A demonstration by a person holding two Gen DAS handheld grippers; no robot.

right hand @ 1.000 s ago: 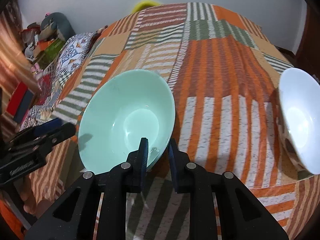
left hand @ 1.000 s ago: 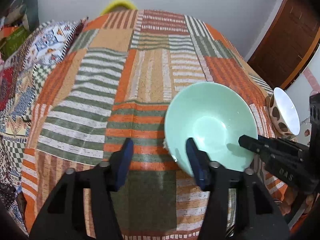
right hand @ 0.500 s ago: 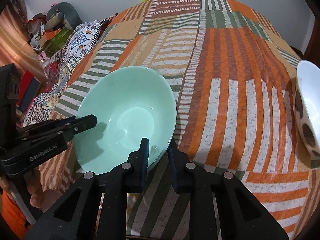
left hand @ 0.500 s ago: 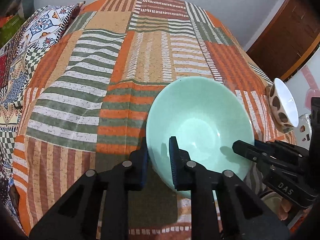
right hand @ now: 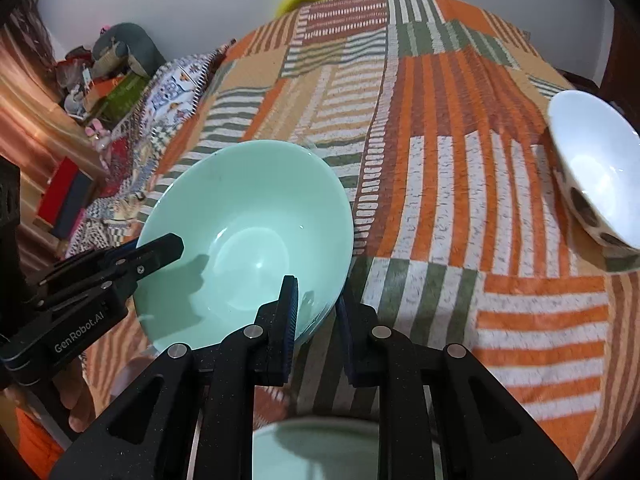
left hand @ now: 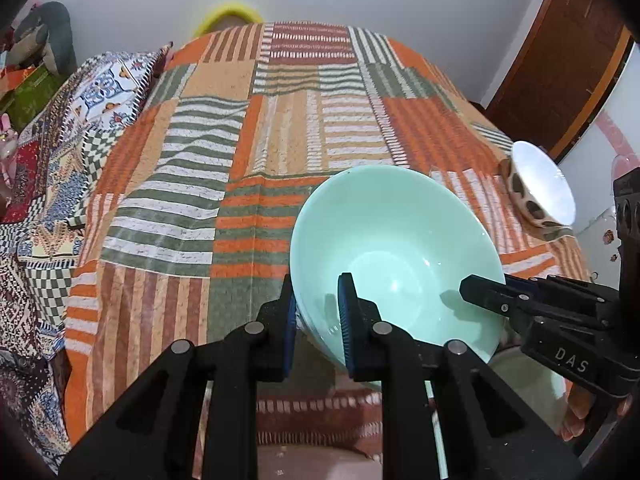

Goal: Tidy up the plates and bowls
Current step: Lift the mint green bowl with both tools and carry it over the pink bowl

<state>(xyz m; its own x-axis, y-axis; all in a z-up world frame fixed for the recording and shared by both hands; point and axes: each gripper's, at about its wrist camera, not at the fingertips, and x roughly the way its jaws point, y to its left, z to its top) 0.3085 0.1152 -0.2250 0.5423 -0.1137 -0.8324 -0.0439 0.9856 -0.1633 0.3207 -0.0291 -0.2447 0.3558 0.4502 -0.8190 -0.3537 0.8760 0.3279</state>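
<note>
A mint green bowl (left hand: 394,256) (right hand: 248,236) hangs tilted above the striped patchwork cloth (left hand: 280,128), held by both grippers. My left gripper (left hand: 318,320) is shut on the bowl's near left rim, one pad inside and one outside. My right gripper (right hand: 316,314) is shut on the opposite rim and shows in the left wrist view as a black arm (left hand: 540,312). A white bowl with brown spots (left hand: 540,188) (right hand: 596,176) rests on the cloth at the right. Another pale green dish (right hand: 320,448) lies low beneath the right gripper.
A patterned quilt and pillow (left hand: 80,120) cover the left side of the bed. Boxes and clutter (right hand: 100,80) stand at the far left. A brown wooden door (left hand: 560,72) is at the right and a yellow object (left hand: 228,16) peeks over the far edge.
My left gripper went from open beside the bowl to shut on its rim. Both grippers then lifted the bowl off the cloth and drew it toward the near edge.
</note>
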